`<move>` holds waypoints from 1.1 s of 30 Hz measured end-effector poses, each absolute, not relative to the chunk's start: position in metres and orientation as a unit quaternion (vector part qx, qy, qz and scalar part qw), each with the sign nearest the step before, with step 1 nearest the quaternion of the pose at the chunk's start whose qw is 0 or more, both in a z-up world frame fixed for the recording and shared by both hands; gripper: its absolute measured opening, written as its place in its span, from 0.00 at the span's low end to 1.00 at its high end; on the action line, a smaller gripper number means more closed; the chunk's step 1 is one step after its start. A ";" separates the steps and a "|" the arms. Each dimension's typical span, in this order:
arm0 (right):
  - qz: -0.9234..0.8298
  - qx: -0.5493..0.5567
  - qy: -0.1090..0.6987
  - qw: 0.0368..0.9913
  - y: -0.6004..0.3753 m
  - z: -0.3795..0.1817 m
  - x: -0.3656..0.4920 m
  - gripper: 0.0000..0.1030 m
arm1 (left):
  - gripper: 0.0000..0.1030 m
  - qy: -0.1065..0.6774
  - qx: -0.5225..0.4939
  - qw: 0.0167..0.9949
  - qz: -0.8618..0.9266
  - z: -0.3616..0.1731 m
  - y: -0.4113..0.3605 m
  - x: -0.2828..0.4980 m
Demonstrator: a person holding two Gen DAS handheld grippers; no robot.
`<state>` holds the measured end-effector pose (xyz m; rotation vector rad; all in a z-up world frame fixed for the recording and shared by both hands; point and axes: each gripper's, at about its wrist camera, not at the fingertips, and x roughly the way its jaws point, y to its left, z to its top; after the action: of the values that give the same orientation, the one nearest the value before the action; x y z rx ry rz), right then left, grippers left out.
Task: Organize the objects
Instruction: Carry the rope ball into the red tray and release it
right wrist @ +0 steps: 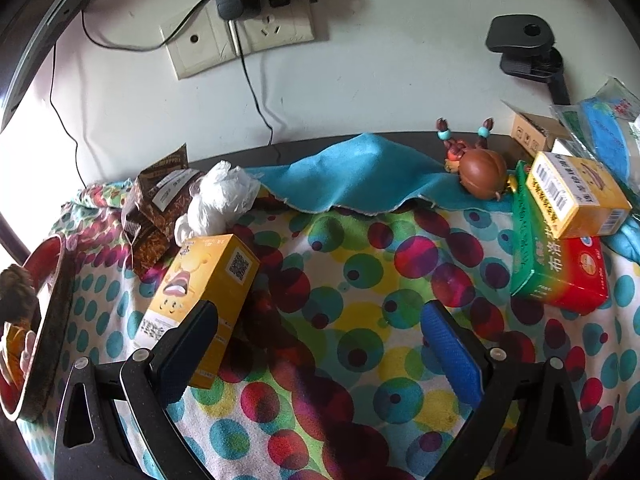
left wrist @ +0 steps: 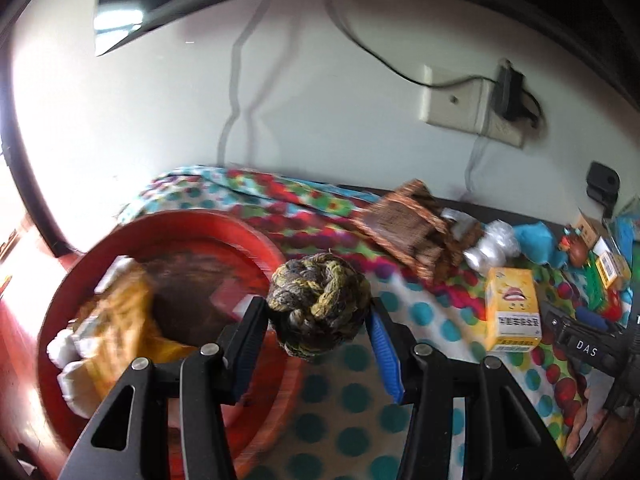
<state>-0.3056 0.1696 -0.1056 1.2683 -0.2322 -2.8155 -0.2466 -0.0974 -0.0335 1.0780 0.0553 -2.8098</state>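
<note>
While blur smears the red tray [left wrist: 168, 224], left claw [left wrist: 318, 312] clamps the rope ball [left wrist: 318, 304], right claw [right wrist: 320, 328] apart

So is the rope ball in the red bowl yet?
Not yet. The rope ball is clamped in the left gripper, raised beside the red bowl.

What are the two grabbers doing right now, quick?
Left gripper: shut on the knotted rope ball, by the red tray.
Right gripper: open, holding nothing, over the dotted cloth.
</note>
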 end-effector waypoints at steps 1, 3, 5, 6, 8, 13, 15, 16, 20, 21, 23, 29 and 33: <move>-0.908 0.412 -0.072 0.022 0.168 -0.106 -0.306 0.99 | 0.50 0.021 0.356 0.074 -0.931 -0.031 -0.109 -0.242; -0.907 0.415 -0.066 0.020 0.167 -0.107 -0.307 0.99 | 0.50 0.028 0.354 0.087 -0.931 -0.029 -0.131 -0.233; -0.907 0.417 -0.060 0.015 0.166 -0.107 -0.307 0.99 | 0.50 0.035 0.352 0.103 -0.930 -0.028 -0.156 -0.222; -0.907 0.418 -0.058 0.013 0.165 -0.108 -0.308 0.99 | 0.50 0.039 0.353 0.113 -0.928 -0.028 -0.171 -0.214; -0.905 0.421 -0.052 0.010 0.163 -0.109 -0.309 0.99 | 0.50 0.049 0.353 0.128 -0.926 -0.031 -0.197 -0.201; -0.905 0.423 -0.046 0.011 0.161 -0.109 -0.309 0.99 | 0.50 0.069 0.354 0.152 -0.920 -0.041 -0.246 -0.167; -0.904 0.424 -0.048 0.015 0.161 -0.110 -0.309 0.99 | 0.50 0.072 0.356 0.153 -0.919 -0.047 -0.255 -0.155; -0.904 0.423 -0.050 0.019 0.162 -0.110 -0.309 0.99 | 0.50 0.071 0.354 0.147 -0.921 -0.050 -0.258 -0.148; -0.907 0.417 -0.054 0.021 0.163 -0.108 -0.307 0.99 | 0.50 0.049 0.348 0.134 -0.927 -0.052 -0.246 -0.137; -0.908 0.415 -0.055 0.020 0.164 -0.107 -0.306 0.99 | 0.50 0.052 0.350 0.126 -0.927 -0.053 -0.243 -0.135; -0.906 0.418 -0.055 0.017 0.165 -0.108 -0.305 0.99 | 0.50 0.057 0.358 0.112 -0.925 -0.060 -0.237 -0.131; -0.909 0.416 -0.028 0.000 0.156 -0.101 -0.294 0.99 | 0.52 0.081 0.367 0.089 -0.922 -0.075 -0.236 -0.133; -0.911 0.411 -0.027 -0.005 0.140 -0.086 -0.287 0.99 | 0.94 0.054 0.341 0.089 -0.934 -0.072 -0.228 -0.124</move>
<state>-0.2869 0.1398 -0.0865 1.2963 -0.0847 -2.8714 -0.1238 -0.2275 -0.0717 1.0136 0.1607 -2.7799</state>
